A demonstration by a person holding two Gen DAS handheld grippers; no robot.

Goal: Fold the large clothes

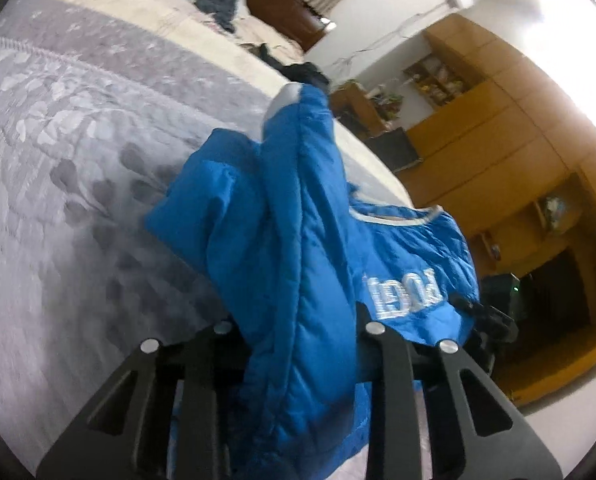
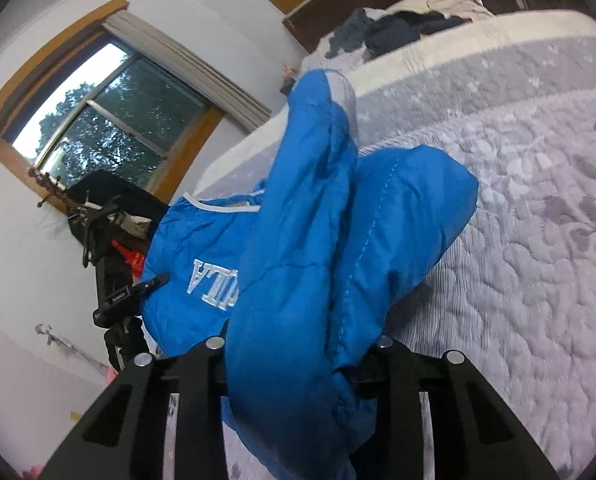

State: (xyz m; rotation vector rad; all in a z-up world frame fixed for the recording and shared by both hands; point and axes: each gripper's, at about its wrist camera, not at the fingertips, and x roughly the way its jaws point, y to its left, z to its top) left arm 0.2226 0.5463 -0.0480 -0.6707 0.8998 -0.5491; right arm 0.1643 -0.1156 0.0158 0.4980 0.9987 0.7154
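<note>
Blue padded jacket with white embroidered lettering [image 1: 298,240] was lifted off the bed, bunched and draped between both tools. Left black two-finger gripper [image 1: 298,344] was clamped on a thick fold of the jacket; fabric filled the gap between its arms and spilled down over them, fingertips hidden under cloth. Right black two-finger gripper [image 2: 298,356] was likewise closed on a bunched fold, tips buried in the fabric. In the left wrist view the other tool's black body poked out just beyond the jacket's right edge; in the right wrist view the same showed at the jacket's left edge, so both grippers sat close together. A grey-tipped sleeve or collar end stuck upward from the bundle. White piping ran along one edge near the lettering.

Below lay the grey quilted bedspread with leaf pattern [image 1: 77,140], with a cream band along its far edge. Motion blur on the quilt. At the head of the bed, a pile of dark clothes [image 2: 402,28] sat on pale bedding, well apart from the jacket. Wooden-framed window with trees outside [image 2: 109,104] was on the right gripper's side; yellow-brown wooden cabinets [image 1: 498,120] on the left gripper's side.
</note>
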